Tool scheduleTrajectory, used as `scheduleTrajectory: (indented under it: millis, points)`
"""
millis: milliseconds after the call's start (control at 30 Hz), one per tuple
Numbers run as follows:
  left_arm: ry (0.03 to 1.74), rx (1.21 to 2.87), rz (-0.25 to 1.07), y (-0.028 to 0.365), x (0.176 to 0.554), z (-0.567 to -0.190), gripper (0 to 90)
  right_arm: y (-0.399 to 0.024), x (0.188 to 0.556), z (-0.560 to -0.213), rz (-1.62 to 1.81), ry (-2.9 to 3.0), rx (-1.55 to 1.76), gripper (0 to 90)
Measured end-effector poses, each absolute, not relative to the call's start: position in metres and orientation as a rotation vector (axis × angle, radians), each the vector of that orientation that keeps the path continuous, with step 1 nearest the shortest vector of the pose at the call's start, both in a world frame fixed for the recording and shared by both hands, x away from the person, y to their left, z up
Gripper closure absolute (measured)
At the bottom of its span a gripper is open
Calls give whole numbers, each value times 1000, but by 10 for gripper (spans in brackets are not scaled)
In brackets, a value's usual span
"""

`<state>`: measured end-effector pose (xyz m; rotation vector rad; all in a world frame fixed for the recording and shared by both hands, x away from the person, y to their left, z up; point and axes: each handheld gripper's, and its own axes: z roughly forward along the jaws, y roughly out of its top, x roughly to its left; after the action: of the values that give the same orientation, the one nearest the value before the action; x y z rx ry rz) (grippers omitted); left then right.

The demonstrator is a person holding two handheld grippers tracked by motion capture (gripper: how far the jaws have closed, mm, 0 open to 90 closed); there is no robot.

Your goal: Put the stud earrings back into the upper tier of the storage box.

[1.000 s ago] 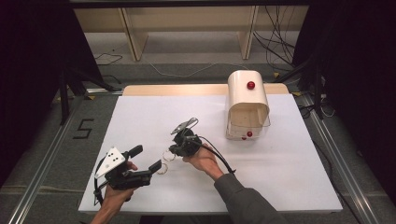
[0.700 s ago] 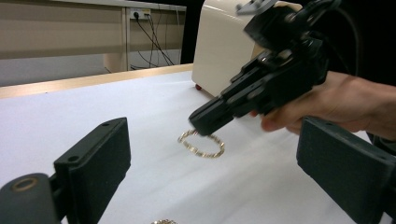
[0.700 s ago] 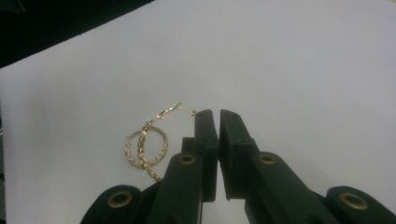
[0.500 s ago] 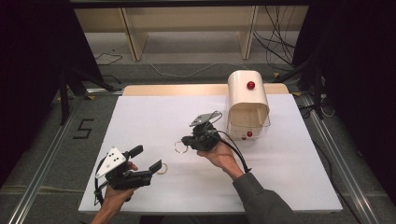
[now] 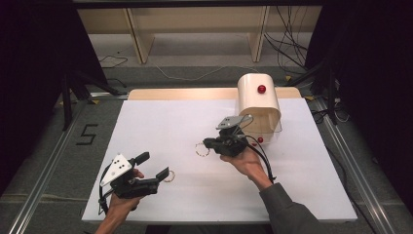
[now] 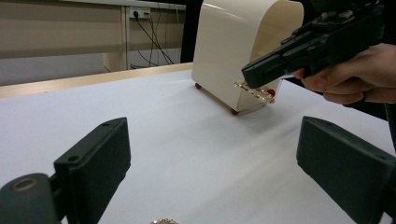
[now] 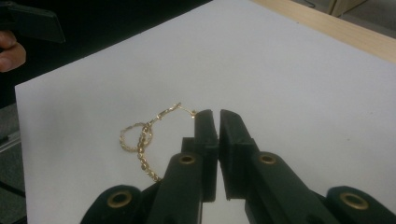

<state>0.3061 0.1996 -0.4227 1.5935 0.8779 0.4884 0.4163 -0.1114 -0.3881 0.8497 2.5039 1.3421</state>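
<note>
A gold chain [image 5: 201,150] hangs above the white sheet from the tip of my right gripper [image 5: 210,143], whose jaws are shut on it. In the right gripper view the chain [image 7: 140,136] loops down to the left of the closed jaws of that gripper [image 7: 218,116]. The left gripper view shows the chain [image 6: 254,92] dangling in front of a cream box [image 6: 233,46]. My left gripper [image 5: 153,166] rests low at the front left, open, with nothing between its fingers. A small gold ring [image 5: 169,176] lies on the sheet beside its right fingertip.
The cream box [image 5: 258,100] with a rounded top and a red knob stands at the back right of the white sheet [image 5: 160,122], its open side towards the right gripper. A wooden strip [image 5: 180,93] runs along the far edge.
My right gripper has moved right and up with the chain, from the middle of the sheet towards the cream box. The left gripper has stayed where it was.
</note>
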Motion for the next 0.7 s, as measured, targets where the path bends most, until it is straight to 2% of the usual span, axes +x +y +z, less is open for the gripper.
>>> scheduleTrajectory:
  millis: [700]
  points:
    - [872,1594,487,199,306,-422,94,-174,410,-362,1370,2339,914,864]
